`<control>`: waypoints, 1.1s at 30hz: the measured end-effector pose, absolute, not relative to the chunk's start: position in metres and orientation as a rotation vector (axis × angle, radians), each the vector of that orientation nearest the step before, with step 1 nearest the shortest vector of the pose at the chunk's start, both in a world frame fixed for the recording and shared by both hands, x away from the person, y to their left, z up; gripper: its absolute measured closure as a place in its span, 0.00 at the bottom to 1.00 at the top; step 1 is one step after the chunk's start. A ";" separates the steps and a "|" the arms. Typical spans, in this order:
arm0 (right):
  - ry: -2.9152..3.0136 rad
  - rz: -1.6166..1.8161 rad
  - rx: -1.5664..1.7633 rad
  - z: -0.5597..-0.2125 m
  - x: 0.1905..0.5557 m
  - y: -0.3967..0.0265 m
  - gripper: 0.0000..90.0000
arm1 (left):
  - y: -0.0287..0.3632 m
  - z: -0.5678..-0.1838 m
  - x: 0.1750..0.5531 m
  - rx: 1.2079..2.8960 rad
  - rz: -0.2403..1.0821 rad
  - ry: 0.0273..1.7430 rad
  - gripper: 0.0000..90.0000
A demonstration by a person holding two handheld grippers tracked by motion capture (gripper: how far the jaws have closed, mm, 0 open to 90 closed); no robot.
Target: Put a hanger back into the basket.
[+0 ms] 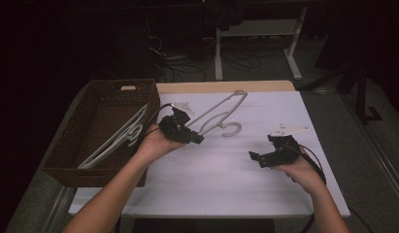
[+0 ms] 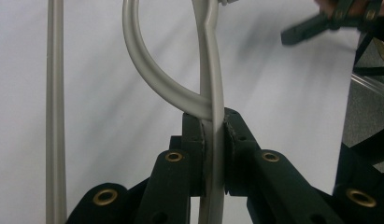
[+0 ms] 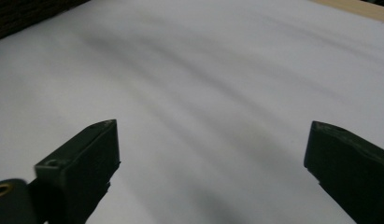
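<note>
**Hanger Transfer: One Stowed, One in Hand**

I judged the work to be about half complete. One white hanger (image 1: 117,138) already lay inside the wicker basket (image 1: 66,145) at the left of the surface (image 1: 211,184). The second hanger (image 1: 217,112), a grey plastic one, was clamped by my left gripper (image 1: 196,137); the left gripper view showed both pads shut on its flat stem just below the curved hook (image 2: 152,70), with the far end angled toward the rear of the surface. What remained, in my estimate, was to carry it left and lay it in the basket.

My right gripper (image 1: 255,158) hung over the bare white surface at the right, well apart from the hanger, its jaws spread wide with nothing between them.

Obstructions: the near basket wall and the hanger already inside could catch the incoming hook. Desk legs (image 1: 219,53) and floor cables (image 1: 187,68) stood beyond the surface, clear of the path.
</note>
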State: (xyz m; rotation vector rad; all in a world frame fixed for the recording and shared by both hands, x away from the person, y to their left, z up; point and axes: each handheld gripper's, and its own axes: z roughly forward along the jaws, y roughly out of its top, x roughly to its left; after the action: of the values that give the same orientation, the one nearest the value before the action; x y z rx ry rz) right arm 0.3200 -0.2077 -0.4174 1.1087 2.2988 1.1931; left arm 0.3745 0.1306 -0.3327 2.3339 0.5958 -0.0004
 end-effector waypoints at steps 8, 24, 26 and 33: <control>2.334 1.227 1.046 -0.417 0.306 -0.202 0.02 | 0.164 -0.282 0.377 2.307 0.054 0.576 0.91; 2.334 1.222 1.054 -0.418 0.309 -0.207 0.02 | 0.296 -0.257 0.378 2.269 0.201 0.717 0.91; 2.331 1.223 1.055 -0.418 0.308 -0.207 0.02 | 0.319 -0.264 0.376 2.264 0.211 0.764 0.91; 2.335 1.212 1.051 -0.418 0.308 -0.205 0.02 | 0.358 -0.287 0.373 2.268 0.216 0.841 0.91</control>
State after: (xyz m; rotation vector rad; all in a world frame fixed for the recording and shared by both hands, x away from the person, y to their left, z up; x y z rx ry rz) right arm 0.3082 -0.2050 -0.4180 1.0507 2.3349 1.2122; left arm 0.3729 0.3579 -0.2872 2.2683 0.8408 0.2161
